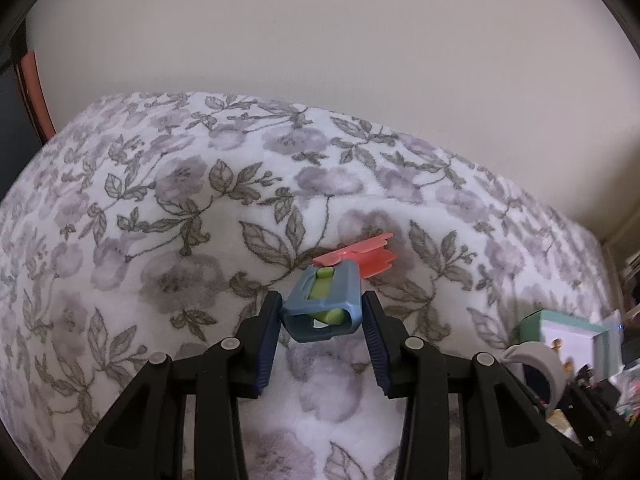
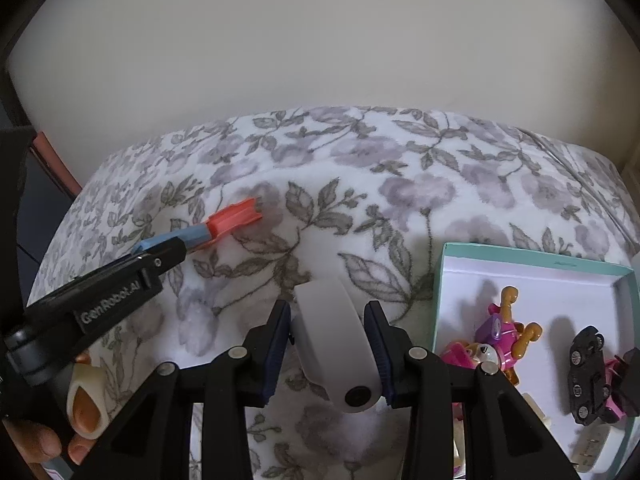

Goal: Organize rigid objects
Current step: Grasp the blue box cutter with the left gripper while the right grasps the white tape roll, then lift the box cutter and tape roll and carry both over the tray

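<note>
Clamps, with the left gripper, a blue toy frame with a green roller inside, both ribbed pads pressed on its sides at the lower middle of the left wrist view. Carries a coral finned piece on the far end of that frame, up and to the right of the jaws. Appears to hang just clear of the flowered blanket rather than rest on it, though hard to say for certain.

Squeezes, with the right gripper, a grey curved band at the lower middle of the right wrist view, its dark round end toward the camera.

Points the toy's long axis away from the left jaws, toward the upper right in the right wrist view, blue end in the grip and coral end leading.

Turns, for the coming move, on the teal box: at the right edge of the right wrist view, already holding a black car and a pink figure, and only at the far lower right of the left wrist view. Puts the right hand just beside the box, the left well apart from it, with the right gripper between. Probably calls for the band to go in first, or for the left to cross over.
</note>
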### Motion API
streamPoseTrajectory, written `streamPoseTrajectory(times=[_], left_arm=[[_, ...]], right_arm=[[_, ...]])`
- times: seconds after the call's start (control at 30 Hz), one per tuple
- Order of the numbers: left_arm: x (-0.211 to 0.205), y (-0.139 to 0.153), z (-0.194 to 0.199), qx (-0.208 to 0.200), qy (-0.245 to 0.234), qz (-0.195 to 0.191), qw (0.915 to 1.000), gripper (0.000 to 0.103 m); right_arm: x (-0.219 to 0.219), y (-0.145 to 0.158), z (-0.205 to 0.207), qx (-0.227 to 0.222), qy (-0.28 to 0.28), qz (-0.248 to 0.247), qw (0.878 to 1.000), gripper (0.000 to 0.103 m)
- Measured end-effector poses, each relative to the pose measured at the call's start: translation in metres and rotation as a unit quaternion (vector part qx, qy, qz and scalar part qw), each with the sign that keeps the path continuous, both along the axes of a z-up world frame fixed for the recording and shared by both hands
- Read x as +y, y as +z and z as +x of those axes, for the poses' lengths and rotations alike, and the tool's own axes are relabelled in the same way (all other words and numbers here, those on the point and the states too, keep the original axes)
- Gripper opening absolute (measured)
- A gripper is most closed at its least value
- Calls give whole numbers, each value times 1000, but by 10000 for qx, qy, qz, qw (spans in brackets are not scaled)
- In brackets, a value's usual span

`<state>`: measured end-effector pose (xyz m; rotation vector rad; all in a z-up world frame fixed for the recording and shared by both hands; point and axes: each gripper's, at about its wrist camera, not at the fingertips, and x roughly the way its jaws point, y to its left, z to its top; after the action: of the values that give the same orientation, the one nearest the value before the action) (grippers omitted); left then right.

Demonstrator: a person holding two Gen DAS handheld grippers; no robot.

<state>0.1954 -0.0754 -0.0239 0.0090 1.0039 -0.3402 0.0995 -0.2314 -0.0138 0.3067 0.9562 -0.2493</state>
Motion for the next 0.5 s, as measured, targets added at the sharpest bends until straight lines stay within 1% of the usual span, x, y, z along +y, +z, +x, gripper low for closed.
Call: streamPoseTrajectory(times=[0.07,0.3,0.37,0.5], left_arm=[[3,4,0,-7,20,-104,9999,42],[8,19,-3,-136,72,-231,9996,41],[10,22,-3,-164,87,-248,9995,39],[14,32,-5,-199,104,-418,9989,36]], right_arm=[[0,2,-1,-20,-1,10,10000,41],[-2,9,-6,-129,-22,23,9999,41],[-4,10,-7,-153,-42,38,9999,41],[-6,14,-9,-208,-61,50,9998,41]])
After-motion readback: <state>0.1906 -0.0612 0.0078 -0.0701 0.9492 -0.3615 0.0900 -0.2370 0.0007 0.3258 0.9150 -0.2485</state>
